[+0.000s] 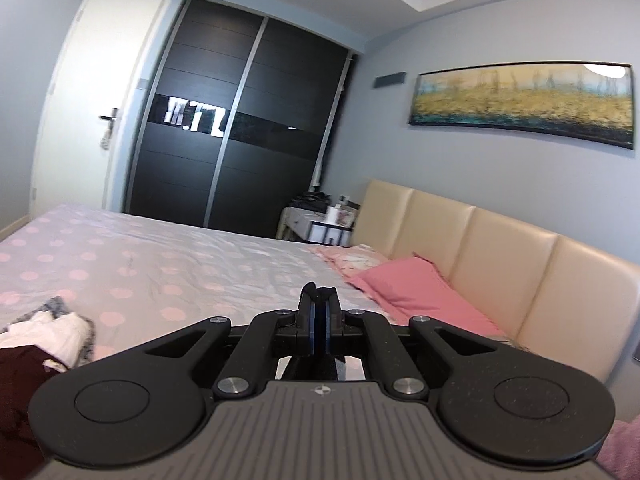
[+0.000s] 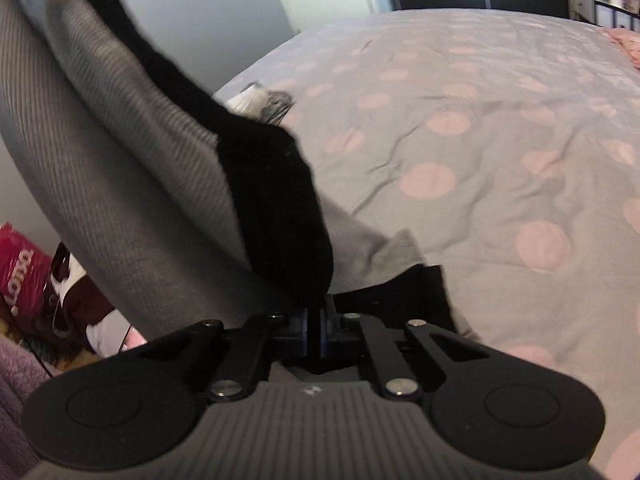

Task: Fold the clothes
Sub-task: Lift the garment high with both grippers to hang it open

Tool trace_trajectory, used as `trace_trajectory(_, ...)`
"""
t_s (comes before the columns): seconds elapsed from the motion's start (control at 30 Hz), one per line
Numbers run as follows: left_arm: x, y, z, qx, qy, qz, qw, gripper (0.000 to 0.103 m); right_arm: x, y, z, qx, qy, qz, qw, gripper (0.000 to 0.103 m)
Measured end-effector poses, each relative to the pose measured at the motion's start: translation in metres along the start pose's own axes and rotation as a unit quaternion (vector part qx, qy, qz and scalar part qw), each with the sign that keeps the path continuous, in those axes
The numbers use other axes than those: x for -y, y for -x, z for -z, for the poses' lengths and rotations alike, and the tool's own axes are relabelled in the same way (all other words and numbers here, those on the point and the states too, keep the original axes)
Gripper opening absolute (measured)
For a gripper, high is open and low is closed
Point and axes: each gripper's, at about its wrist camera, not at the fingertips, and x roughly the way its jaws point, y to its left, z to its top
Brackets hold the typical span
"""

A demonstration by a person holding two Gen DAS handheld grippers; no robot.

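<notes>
Grey-and-black garment (image 2: 120, 168) pinched by both hand-held grippers.

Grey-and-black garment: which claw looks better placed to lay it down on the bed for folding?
Probably the right claw: the garment drapes from it just above the dotted bedspread. The left claw pinches only a black tip and points toward the wardrobe.

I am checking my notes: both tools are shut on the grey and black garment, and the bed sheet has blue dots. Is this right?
Not quite. The dots on the sheet are pink, as both wrist views show. The rest holds: the left tool and right tool are shut on the garment.
</notes>
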Motion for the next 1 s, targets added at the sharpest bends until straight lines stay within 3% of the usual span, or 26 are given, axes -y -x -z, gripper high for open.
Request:
trace_trajectory(0.2, -0.021, 0.005, 0.001, 0.004, 0.022, -0.030, 0.9993, 0.003, 0.020, 0.056, -0.008, 0.062, -0.016, 0.036, 0.997, 0.007)
trace_trajectory(0.33, -0.018, 0.010, -0.003, 0.016, 0.017, -0.026, 0.9994, 0.003, 0.011, 0.100, -0.011, 0.144, 0.034, 0.108, 0.983, 0.005)
trace_trajectory(0.43, -0.010, 0.018, -0.013, 0.034, 0.009, -0.021, 0.9992, 0.003, -0.006, 0.140, -0.017, 0.222, 0.088, 0.165, 0.957, 0.005)
trace_trajectory(0.53, 0.003, 0.034, -0.029, 0.064, -0.009, -0.011, 0.9978, 0.003, -0.019, 0.187, -0.026, 0.297, 0.107, 0.193, 0.929, 0.005)
trace_trajectory(0.8, 0.053, 0.095, -0.055, 0.168, -0.064, -0.007, 0.9837, 0.003, -0.062, 0.294, -0.020, 0.446, 0.134, 0.202, 0.861, 0.005)
trace_trajectory(0.9, 0.068, 0.116, -0.062, 0.204, -0.078, -0.018, 0.9756, 0.003, -0.084, 0.321, -0.009, 0.481, 0.156, 0.211, 0.837, 0.005)
trace_trajectory(1.0, 0.083, 0.130, -0.069, 0.215, -0.099, -0.019, 0.9713, 0.003, -0.102, 0.344, 0.002, 0.507, 0.183, 0.214, 0.814, 0.005)
